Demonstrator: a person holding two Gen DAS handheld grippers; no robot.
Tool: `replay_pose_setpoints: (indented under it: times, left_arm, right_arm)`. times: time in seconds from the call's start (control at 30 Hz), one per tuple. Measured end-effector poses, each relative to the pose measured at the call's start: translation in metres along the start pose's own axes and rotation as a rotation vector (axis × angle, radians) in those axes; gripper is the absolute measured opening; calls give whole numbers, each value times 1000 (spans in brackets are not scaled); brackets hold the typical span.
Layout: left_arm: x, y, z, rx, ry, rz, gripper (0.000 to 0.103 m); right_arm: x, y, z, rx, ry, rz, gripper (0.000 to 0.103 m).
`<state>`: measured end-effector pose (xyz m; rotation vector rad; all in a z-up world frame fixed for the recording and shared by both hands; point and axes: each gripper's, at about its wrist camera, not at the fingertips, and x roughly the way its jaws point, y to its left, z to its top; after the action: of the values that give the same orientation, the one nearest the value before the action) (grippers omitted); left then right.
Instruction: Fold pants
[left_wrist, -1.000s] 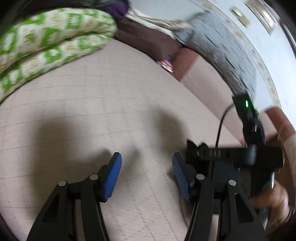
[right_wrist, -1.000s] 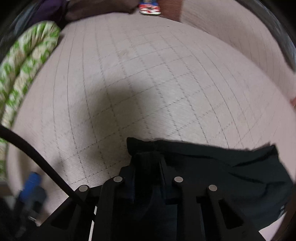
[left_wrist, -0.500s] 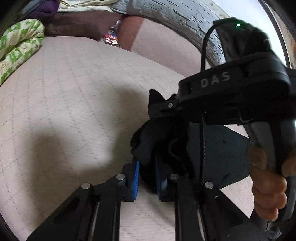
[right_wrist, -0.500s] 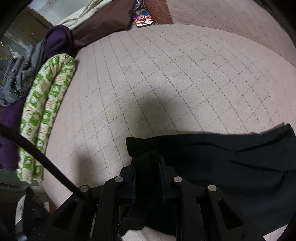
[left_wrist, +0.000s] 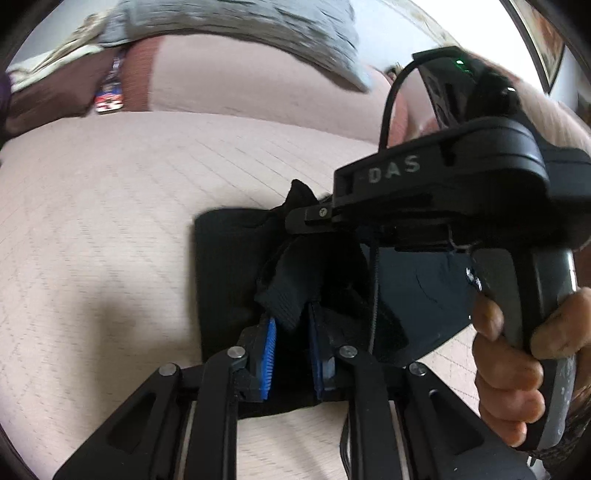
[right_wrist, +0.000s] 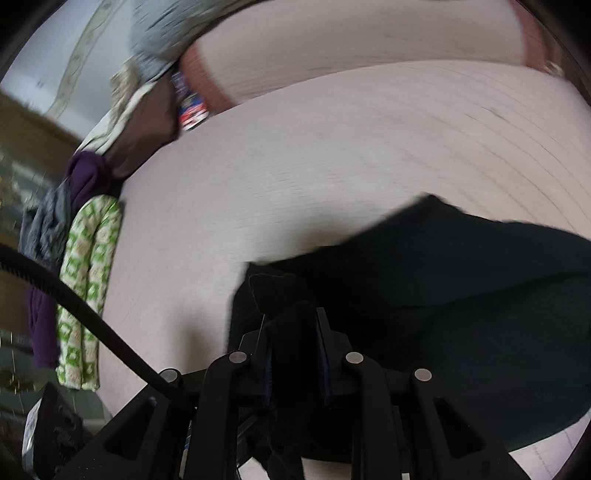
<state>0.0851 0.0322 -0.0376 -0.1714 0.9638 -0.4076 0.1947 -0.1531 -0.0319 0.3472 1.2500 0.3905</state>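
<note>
Left gripper (left_wrist: 290, 354): its 2 blue ribbed pads (left_wrist: 269, 358) are drawn narrow on a bunched fold of the black fabric pants (left_wrist: 229, 266). Right gripper (right_wrist: 293, 354): fingers likewise clamped close on a gathered edge of the pants (right_wrist: 461, 295), cloth filling the gap. In the left wrist view the right gripper's black body sits just beside and above the left one, and the person's right hand (left_wrist: 517, 362) wraps its handle. Pants lie on the pale pink quilted bed surface (left_wrist: 110, 221), spread rightward from the right gripper's grip. A green-and-white patterned folded blanket (right_wrist: 88, 280) lies along the left edge of the surface. Right wrist view is motion-blurred.
</note>
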Motion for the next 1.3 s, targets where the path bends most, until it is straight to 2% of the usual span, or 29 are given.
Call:
replay_pose_setpoints:
  times: [0.1, 0.2, 0.23, 0.27, 0.33, 0.4, 0.53, 0.57, 0.63, 0.67, 0.73, 0.8, 0.87, 0.9, 0.93, 1.07, 1.13, 1.17, 1.3]
  left_arm:
    - [0, -15, -13, 22, 29, -22, 16]
    - [-17, -16, -31, 38, 39, -38, 26]
    - [-23, -17, -36, 44, 40, -38, 33]
    - [-29, -16, -41, 44, 41, -37, 38]
    - [-40, -11, -47, 33, 41, -35, 39]
    - [-51, -3, -51, 9, 37, -19, 40]
    - [-58, 23, -53, -74, 30, 21, 41]
    - [-58, 29, -53, -98, 30, 30, 41]
    - [-56, 39, -56, -139, 27, 47, 41]
    - [-56, 39, -57, -153, 28, 48, 41]
    - [-54, 43, -60, -193, 39, 42, 41]
    - [-53, 44, -61, -210, 45, 45, 41]
    - [-58, 43, -63, -214, 42, 50, 41]
    - [-60, 43, -63, -211, 38, 54, 41]
    - [-63, 43, -63, -206, 33, 59, 41]
    - [-70, 45, -58, -186, 14, 76, 44]
    - [-67, 44, -51, -176, 15, 80, 46]
    - [-61, 42, -44, -170, 25, 82, 46]
    - [-39, 24, -23, -103, 46, 93, 46]
  right_arm:
    - [3, -29, -1, 43, -6, -18, 20]
    - [9, -45, -3, 56, -2, -29, 21]
    - [11, -49, -4, 57, -3, -22, 22]
    - [10, -51, -4, 57, -11, -24, 25]
    - [4, -55, -4, 79, -41, -28, 33]
    - [-9, -58, -4, 102, -80, -16, 38]
    - [-56, -51, -8, 98, -236, -107, 38]
    - [-66, -47, -10, 89, -262, -106, 38]
    - [-77, -37, -13, 69, -272, -32, 38]
    - [-77, -29, -15, 49, -250, 37, 38]
    - [-66, -18, -17, 22, -185, 137, 38]
    - [-41, -10, -20, 25, -83, 239, 38]
    - [-16, -14, -21, 61, -18, 283, 38]
    - [-7, -20, -23, 90, -3, 276, 38]
    - [-1, -31, -25, 133, -4, 234, 38]
    - [-12, -68, -41, 185, -84, 64, 38]
    - [-23, -85, -42, 192, -112, -45, 45]
    - [-25, -91, -41, 195, -111, -71, 48]
    - [-55, -112, -43, 229, -190, -16, 48]
